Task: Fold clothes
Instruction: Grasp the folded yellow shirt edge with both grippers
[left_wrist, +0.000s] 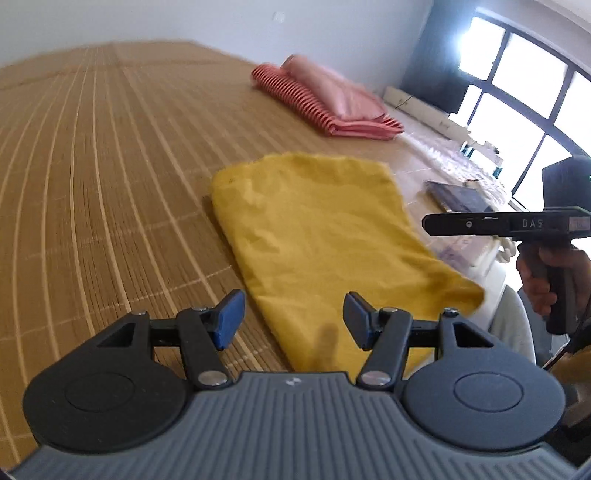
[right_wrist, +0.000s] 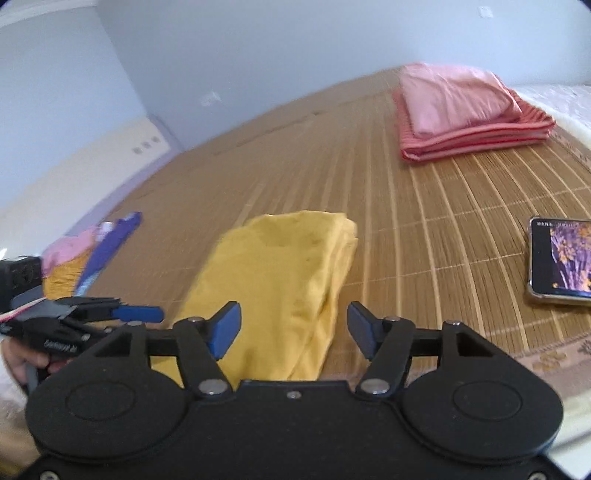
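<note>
**Folded yellow garment flat on the bamboo mat, both grippers clear of it**

Far left in the right wrist view: loose pile of pink and purple clothes (right_wrist: 92, 251) at the mat's edge. Then left gripper (left_wrist: 293, 323), jaws spread, gripping nothing. Centre: folded yellow garment (left_wrist: 317, 236) lying flat on bamboo mat (left_wrist: 110, 184), just beyond the fingertips. Right gripper (right_wrist: 293, 326), jaws spread, empty, above the garment's near end. Further back: stack of folded pink and striped clothes (right_wrist: 469, 110). Far right: phone (right_wrist: 561, 258), screen lit, on the mat.
</note>
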